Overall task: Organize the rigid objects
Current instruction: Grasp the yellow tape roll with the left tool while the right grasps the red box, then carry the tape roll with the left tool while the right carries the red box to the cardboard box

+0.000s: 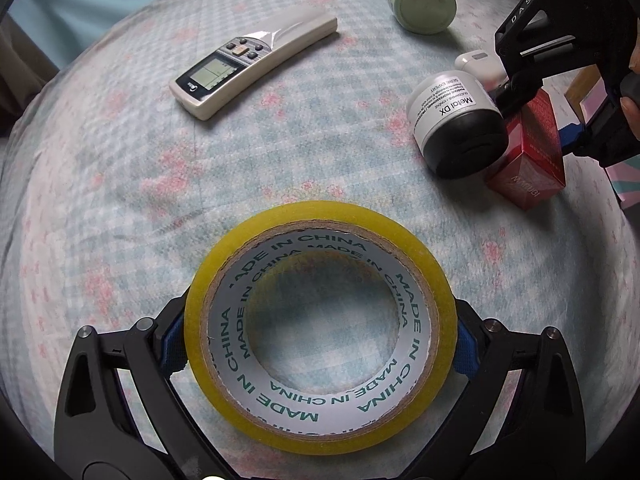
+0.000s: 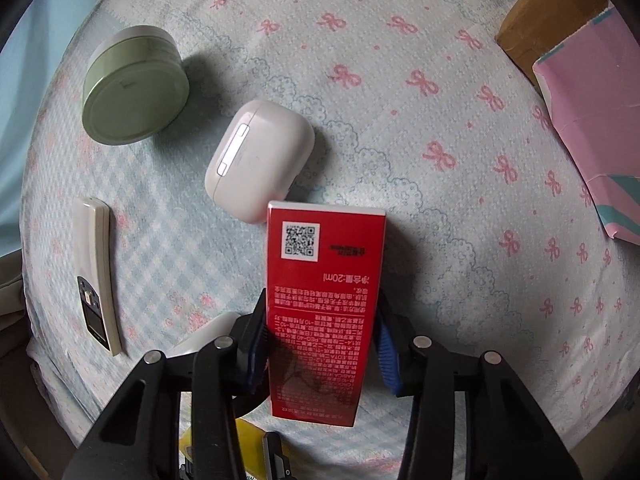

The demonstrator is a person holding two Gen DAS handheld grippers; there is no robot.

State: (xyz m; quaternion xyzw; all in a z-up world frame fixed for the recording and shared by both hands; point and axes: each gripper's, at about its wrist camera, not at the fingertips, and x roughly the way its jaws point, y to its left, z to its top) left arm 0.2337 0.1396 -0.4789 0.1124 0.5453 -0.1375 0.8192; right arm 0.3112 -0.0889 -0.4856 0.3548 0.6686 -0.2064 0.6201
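Observation:
My left gripper (image 1: 320, 352) is shut on a yellow tape roll (image 1: 320, 432), holding it by its outer sides above the bedsheet. My right gripper (image 2: 322, 344) is shut on a red box (image 2: 324, 280); it also shows in the left wrist view (image 1: 536, 152), resting beside a white jar with a black lid (image 1: 456, 128). A white earbud case (image 2: 260, 156) lies just beyond the red box. A green round tin (image 2: 136, 92) lies at the far left. A white remote control (image 1: 248, 60) lies on the sheet.
The surface is a soft blue checked bedsheet with pink bows (image 2: 400, 80). A pink box (image 2: 592, 128) and a brown cardboard box (image 2: 556, 12) stand at the right edge.

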